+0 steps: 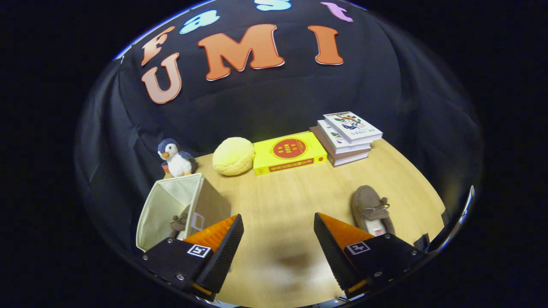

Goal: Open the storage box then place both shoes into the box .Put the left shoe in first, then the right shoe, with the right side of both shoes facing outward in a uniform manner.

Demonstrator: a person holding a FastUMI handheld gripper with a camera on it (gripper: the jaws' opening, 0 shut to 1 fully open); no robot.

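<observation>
1. Storage box (171, 205): open, beside the left finger; one shoe (180, 223) already inside.
2. Second shoe (371, 210): on the table (278, 201), just beyond the right finger.
3. Gripper (278, 239): fingers spread wide, holding nothing.
4. Advice: straddle the second shoe mid-length, matching the first shoe's orientation.
5. Background: penguin toy (175, 158), books (346, 137).

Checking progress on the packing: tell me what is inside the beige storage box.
The storage box stands open, and one brown shoe shows inside it. The left claw finger covers the shoe's lower part. The open claw holds nothing; the other shoe lies on the table.
</observation>
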